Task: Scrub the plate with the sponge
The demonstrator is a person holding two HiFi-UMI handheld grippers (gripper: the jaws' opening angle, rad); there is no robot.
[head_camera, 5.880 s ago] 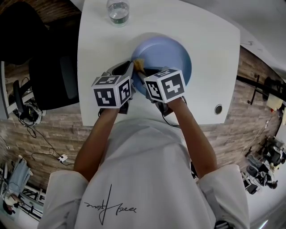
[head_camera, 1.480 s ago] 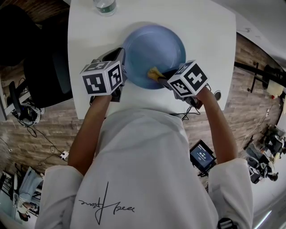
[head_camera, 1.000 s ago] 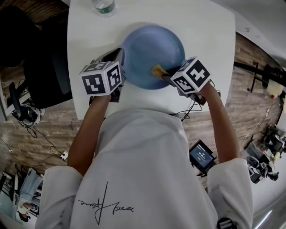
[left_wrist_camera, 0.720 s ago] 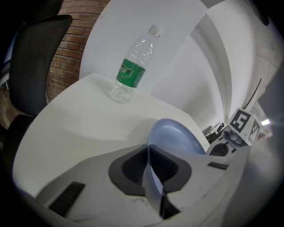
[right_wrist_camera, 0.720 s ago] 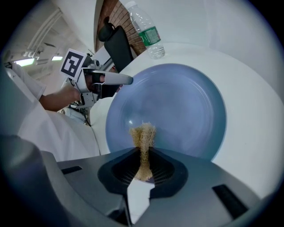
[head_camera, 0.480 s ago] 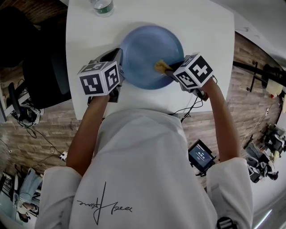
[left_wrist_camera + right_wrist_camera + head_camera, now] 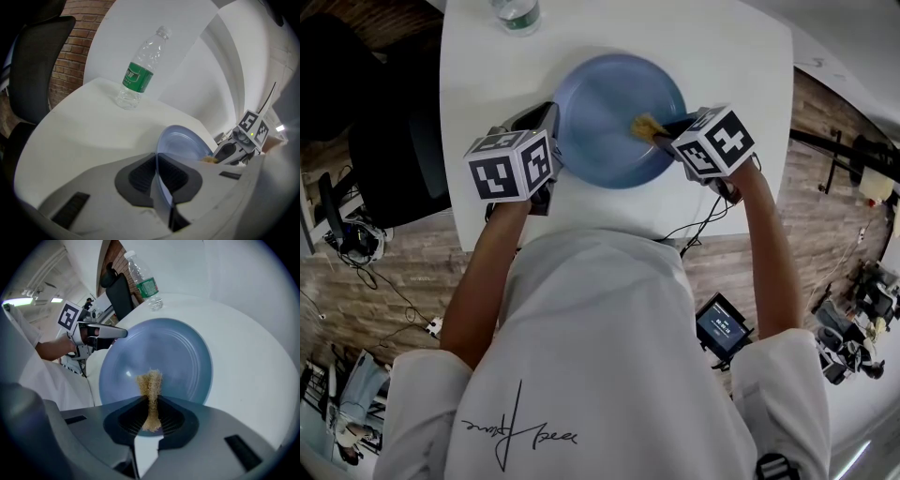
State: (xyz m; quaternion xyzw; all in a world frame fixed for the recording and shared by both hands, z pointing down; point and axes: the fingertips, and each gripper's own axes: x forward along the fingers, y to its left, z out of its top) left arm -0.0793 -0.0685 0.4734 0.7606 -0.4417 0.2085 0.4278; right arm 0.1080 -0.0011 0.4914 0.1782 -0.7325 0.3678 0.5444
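White table (image 7: 731, 66) carries the blue plate (image 7: 605, 103), with a water bottle (image 7: 139, 70) beyond it (standing upright). The left gripper (image 7: 157, 161) is clamped on the plate's left rim; the right gripper (image 7: 151, 404) pinches the tan sponge (image 7: 150, 383), which sits over the plate's right side

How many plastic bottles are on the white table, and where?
1. The bottle stands upright on the white table, at its far side beyond the blue plate, apart from it. None other shows, though the person's body hides the near edge.
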